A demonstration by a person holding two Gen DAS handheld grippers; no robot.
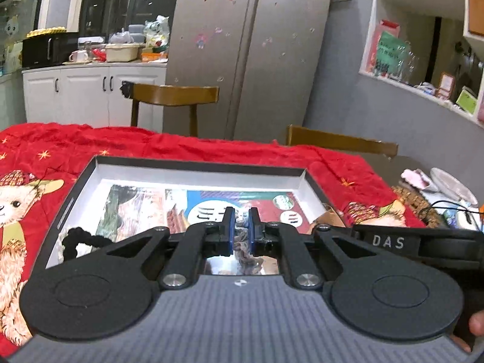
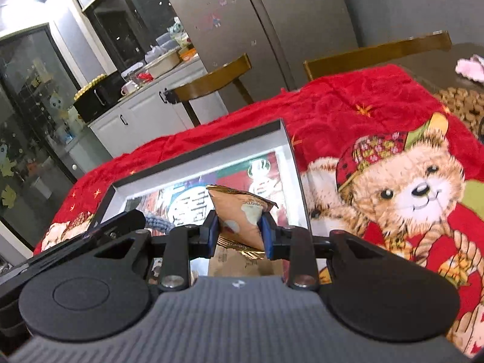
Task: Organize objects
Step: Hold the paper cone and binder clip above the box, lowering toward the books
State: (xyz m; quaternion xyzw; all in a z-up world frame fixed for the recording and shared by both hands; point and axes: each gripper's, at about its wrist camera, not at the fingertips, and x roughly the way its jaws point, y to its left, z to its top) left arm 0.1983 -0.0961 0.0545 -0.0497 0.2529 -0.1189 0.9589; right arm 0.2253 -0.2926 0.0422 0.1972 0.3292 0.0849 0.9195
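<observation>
A shallow black-rimmed box (image 1: 193, 165) with a white inside and a colourful printed bottom lies on the red bear-print cloth (image 1: 36, 148). My left gripper (image 1: 241, 222) is shut on a grey-blue knitted cord (image 1: 246, 252) over the box. A black yarn piece (image 1: 78, 239) lies at the box's left wall. My right gripper (image 2: 239, 227) is shut on a tan and gold snack packet (image 2: 242, 214), held above the box (image 2: 196, 154). The other gripper and a blue knitted piece (image 2: 158, 222) show at its left.
Two wooden chairs (image 1: 175, 95) (image 1: 341, 142) stand at the table's far side before a steel fridge (image 1: 251, 51). A beaded mat (image 1: 414, 199), a plate and cables lie off the cloth at the right. White cabinets (image 1: 90, 90) stand at the back left.
</observation>
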